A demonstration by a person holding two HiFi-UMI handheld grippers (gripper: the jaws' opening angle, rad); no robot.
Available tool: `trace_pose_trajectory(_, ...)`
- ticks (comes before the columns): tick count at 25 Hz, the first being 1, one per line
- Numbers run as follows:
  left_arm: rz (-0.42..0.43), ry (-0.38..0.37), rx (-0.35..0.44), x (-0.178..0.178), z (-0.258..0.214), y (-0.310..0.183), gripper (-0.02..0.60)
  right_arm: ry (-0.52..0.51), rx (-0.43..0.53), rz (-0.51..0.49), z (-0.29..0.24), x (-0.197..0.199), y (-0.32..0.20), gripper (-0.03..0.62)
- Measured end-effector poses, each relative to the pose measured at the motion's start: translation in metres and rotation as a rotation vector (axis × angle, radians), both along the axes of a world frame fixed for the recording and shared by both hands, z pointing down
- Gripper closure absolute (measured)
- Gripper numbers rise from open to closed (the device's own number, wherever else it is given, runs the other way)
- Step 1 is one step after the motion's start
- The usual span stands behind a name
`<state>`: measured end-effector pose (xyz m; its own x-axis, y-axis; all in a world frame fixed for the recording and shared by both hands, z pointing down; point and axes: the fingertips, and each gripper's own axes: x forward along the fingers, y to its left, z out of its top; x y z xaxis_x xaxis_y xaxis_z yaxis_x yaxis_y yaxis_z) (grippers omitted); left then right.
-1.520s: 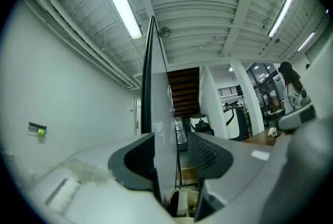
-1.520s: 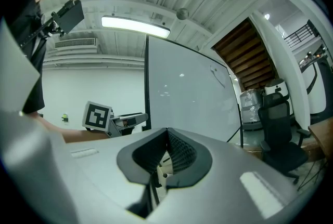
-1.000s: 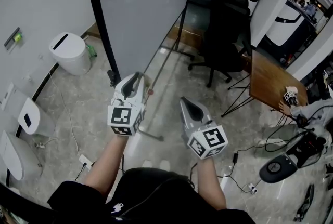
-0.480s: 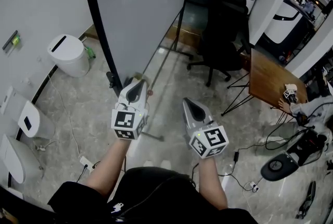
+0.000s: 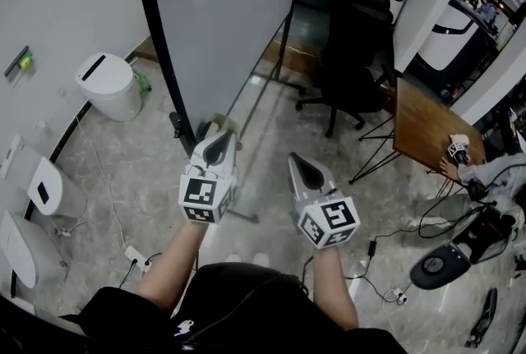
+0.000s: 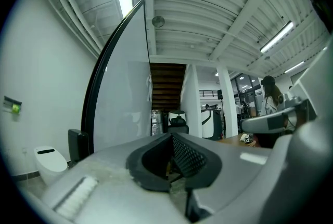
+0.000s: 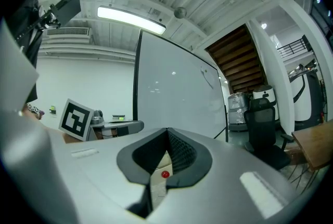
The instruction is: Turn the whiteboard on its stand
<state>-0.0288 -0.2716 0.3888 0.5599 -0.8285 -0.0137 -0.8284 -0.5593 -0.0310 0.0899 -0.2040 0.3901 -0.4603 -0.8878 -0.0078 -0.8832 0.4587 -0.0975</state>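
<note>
The large white whiteboard [image 5: 222,7] in its black frame stands upright on its thin black stand [image 5: 261,102], on the grey marbled floor [image 5: 115,172] near the left wall. The fingers of my left gripper [image 5: 220,137] are fully together and hold nothing, with the tip near the board's lower corner. The fingers of my right gripper [image 5: 296,160] are likewise together and empty. This fits a board awaiting its turn or one already turned. No writing is legible.

The person wore a black top [image 5: 238,303] with a small white mark [image 5: 185,328], perhaps a logo. The left gripper [image 5: 219,135] and right gripper [image 5: 297,158] were grey, black-padded, each bearing a black-and-white marker cube [image 5: 202,198].
</note>
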Motion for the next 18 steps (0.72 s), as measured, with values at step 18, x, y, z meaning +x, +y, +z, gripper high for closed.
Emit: trace_pose_trajectory(18, 0.006, 0.033, -0.013, -0.0057, 0.0022, 0.0012, 0.580, 0.008, 0.000, -0.008, -0.0008, -0.0068, 0.0018, 0.586)
